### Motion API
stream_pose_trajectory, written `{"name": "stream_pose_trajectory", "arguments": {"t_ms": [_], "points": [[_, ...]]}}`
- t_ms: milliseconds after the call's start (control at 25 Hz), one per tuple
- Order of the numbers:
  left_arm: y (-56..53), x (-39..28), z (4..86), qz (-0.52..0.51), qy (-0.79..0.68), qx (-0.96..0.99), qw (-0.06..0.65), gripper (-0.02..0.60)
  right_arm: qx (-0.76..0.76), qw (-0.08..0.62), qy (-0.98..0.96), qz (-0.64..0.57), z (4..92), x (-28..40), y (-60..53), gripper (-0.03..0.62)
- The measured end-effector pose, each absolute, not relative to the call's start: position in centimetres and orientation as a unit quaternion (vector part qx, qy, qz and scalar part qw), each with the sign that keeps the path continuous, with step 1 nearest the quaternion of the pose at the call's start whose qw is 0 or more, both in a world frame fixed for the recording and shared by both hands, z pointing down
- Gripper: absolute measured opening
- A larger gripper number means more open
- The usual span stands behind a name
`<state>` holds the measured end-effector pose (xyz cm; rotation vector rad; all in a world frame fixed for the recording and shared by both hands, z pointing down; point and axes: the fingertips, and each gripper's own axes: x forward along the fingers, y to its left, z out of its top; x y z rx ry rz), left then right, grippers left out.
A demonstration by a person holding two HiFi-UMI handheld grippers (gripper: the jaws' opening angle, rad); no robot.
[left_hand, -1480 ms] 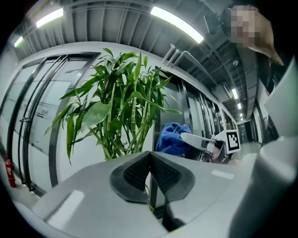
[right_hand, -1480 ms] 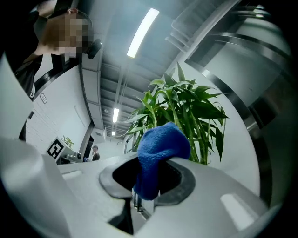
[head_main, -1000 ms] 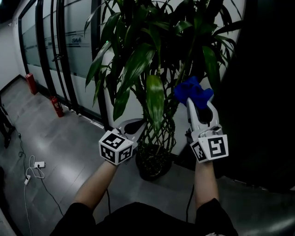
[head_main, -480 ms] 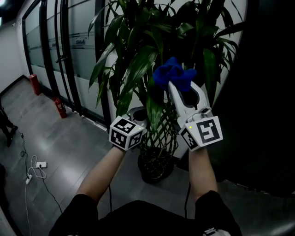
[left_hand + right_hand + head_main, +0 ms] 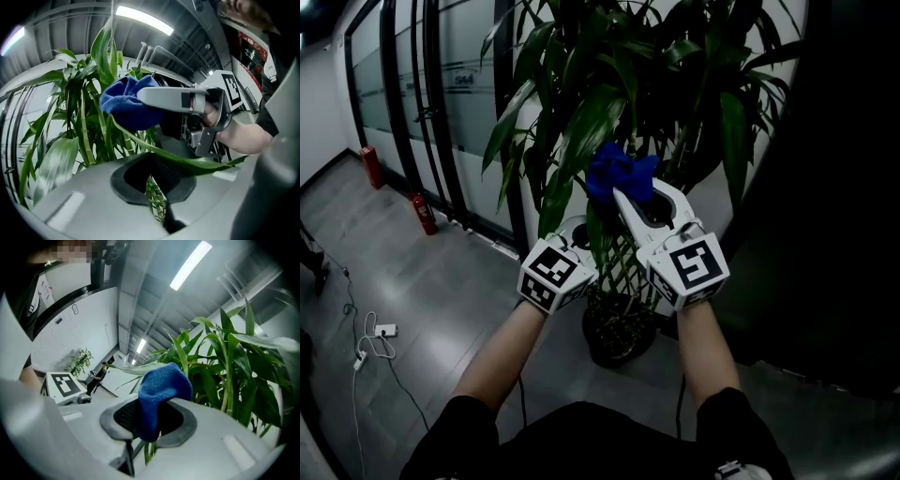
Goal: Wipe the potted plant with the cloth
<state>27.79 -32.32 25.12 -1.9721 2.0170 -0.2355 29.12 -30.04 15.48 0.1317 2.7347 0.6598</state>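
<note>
Right gripper point(image 5: 630, 195) jaws clenched on blue fleecy cloth point(image 5: 619, 172), set among upper leaves of tall green potted plant point(image 5: 600, 103). Left gripper point(image 5: 578, 234) jaws appear pinched on long green leaf point(image 5: 187, 161). Judgement: draw cloth along supported leaf, base to tip, light pressure, avoid tearing.

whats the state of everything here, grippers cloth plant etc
cloth: bunched, clamped in the right gripper, up among the leaves
right gripper: shut on the cloth
left gripper: nearly closed, a leaf lying across its tip; unclear if it grips it
plant: upright in its pot
</note>
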Motion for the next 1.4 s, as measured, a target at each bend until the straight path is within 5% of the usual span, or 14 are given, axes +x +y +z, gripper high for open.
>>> {"name": "stream_pose_trajectory", "arguments": {"t_ms": [1400], "points": [[-31.8, 28.9, 31.9, -0.083, 0.704, -0.695, 0.124, 0.006, 0.086, 0.070, 0.984, 0.138, 26.9, 33.0, -27.7, 0.086]]}}
